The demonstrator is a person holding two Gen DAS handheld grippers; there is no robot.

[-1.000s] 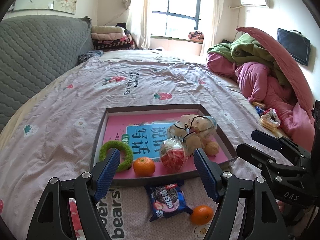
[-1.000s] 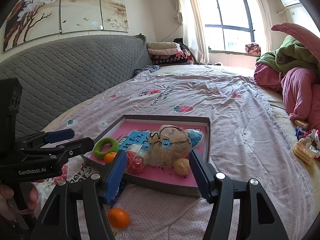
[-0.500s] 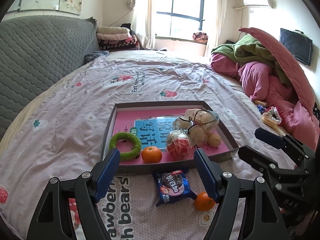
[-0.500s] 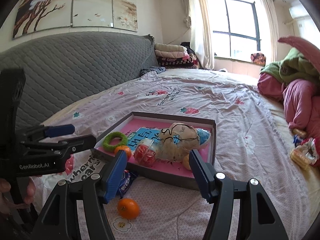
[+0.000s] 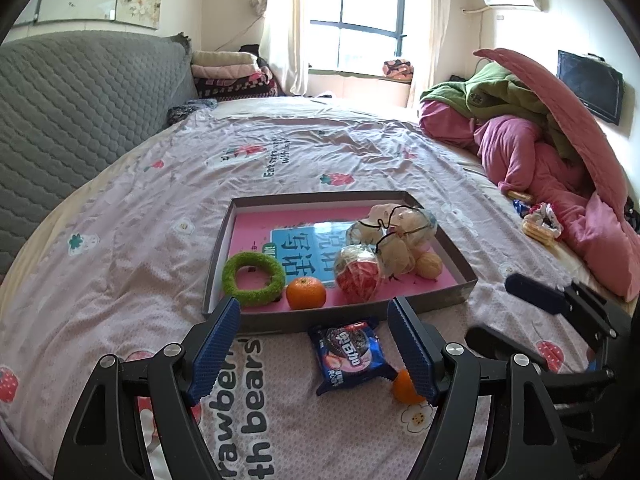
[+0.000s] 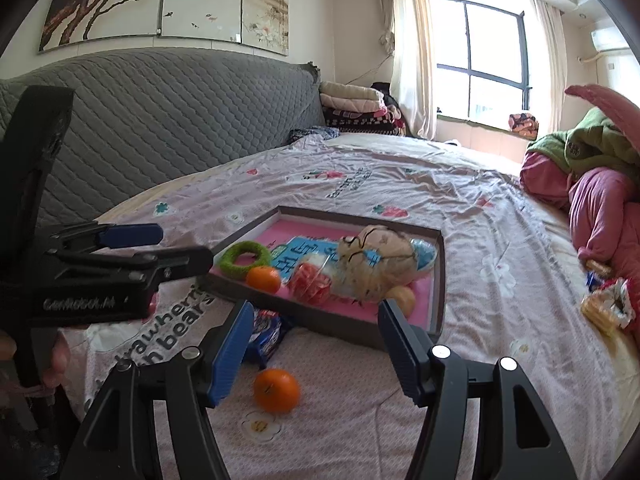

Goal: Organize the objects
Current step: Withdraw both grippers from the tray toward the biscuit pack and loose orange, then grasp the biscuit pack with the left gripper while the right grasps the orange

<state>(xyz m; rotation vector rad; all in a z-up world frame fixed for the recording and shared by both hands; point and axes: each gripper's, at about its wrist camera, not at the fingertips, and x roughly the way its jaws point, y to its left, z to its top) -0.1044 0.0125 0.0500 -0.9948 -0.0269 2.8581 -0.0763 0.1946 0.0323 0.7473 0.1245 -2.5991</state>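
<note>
Bedspread [image 5: 140,240] holding tray [image 5: 464,276] | loose tangerine [image 6: 277,389], Oreo packet [image 5: 348,350] lying outside, awaiting tidying | left gripper [image 5: 314,344], right gripper [image 6: 316,348] hovering, jaws apart, carrying nothing

Daylight pours through a curtained window [image 5: 362,20] on the far wall. A grey quilted headboard [image 6: 160,120] lines the left under a floral painting [image 6: 160,4]. Pink and green bedding [image 5: 532,136] piles right, below a wall television [image 5: 590,84].
</note>
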